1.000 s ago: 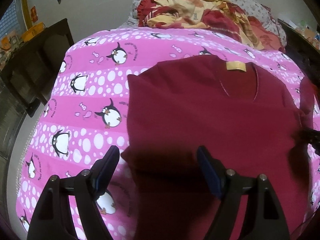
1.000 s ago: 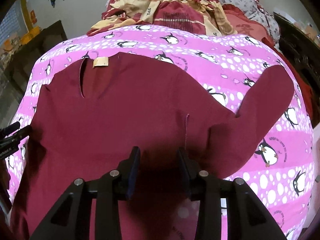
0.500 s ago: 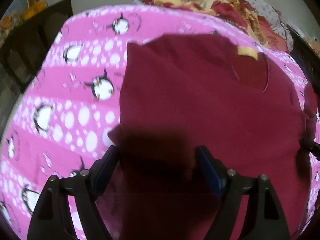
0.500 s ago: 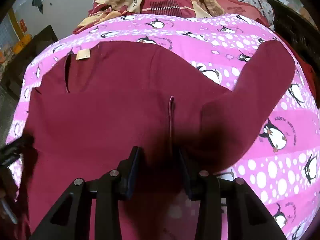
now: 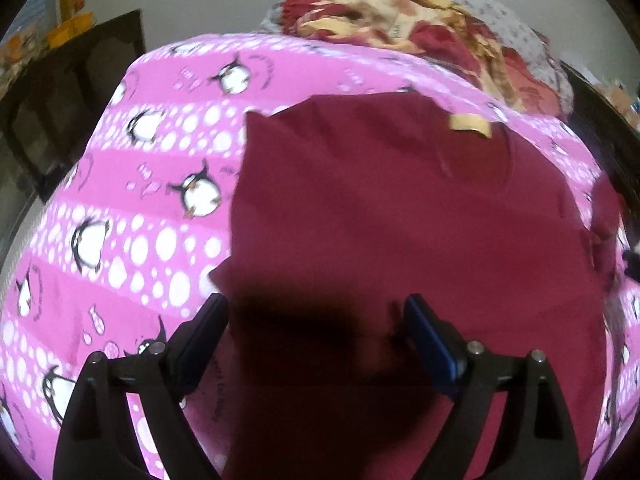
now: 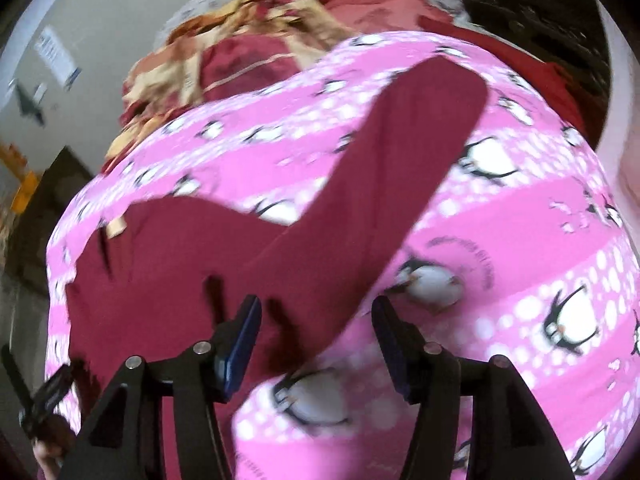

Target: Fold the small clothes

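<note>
Garment count is one: a dark red long-sleeved cloth top [image 5: 400, 220] lies flat on the pink penguin-print bedsheet [image 5: 120, 220], ahead of and beneath both tongs. Left tongs [image 5: 316, 320] are opening over its body, gripping nothing. Right tongs [image 6: 316, 320] are opening over the outstretched sleeve [image 6: 400, 152], seen only from the right wrist. One crumpled red-and-yellow blanket [image 5: 400, 28] lies beyond.
</note>
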Available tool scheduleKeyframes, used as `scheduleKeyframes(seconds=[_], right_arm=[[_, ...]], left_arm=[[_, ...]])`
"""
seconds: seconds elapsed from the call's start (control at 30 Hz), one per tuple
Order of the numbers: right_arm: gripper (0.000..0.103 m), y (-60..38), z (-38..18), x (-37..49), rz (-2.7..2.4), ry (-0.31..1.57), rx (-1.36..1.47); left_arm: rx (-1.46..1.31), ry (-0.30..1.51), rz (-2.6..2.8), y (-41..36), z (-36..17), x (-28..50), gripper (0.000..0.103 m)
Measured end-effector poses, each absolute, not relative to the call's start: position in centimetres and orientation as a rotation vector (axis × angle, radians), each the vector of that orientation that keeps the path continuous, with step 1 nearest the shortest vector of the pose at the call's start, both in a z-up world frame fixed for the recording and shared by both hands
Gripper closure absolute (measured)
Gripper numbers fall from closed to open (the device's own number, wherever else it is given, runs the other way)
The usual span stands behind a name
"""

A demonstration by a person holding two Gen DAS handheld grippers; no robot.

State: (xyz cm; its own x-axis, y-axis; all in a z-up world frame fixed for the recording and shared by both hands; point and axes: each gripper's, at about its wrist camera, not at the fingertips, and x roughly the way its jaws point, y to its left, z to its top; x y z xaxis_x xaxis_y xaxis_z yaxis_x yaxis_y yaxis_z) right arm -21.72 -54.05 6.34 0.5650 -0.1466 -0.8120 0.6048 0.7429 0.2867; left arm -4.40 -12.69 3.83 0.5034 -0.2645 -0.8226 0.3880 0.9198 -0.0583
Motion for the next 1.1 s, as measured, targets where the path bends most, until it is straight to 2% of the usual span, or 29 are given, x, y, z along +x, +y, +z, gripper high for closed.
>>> scheduleKeyframes(seconds=[0.23,0.43,0.87,1.1], right_arm=[[0.041,-59.5,9.0,-17.1,-0.588,0.786,0.577],[0.041,-63.7,8.6,-13.5,-0.667,0.827,0.563],[0.038,-69.4,6.2,-20.1,-0.79,0.704,0.759],[0.038,-71.3,5.0,-19.5,-0.783,0.698,0.836]], left_arm=[[0.14,1.004,-0.44,-14.3,4.0,-4.3,0.015],[0.162,1.009,-0.446,-14.7,3.9,-4.3,0.015],[0.162,1.032,-0.449,-15.1,3.2,-4.2,0.015],[0.19,1.047,-0.462,-16.1,2.7,-4.9,0.015]])
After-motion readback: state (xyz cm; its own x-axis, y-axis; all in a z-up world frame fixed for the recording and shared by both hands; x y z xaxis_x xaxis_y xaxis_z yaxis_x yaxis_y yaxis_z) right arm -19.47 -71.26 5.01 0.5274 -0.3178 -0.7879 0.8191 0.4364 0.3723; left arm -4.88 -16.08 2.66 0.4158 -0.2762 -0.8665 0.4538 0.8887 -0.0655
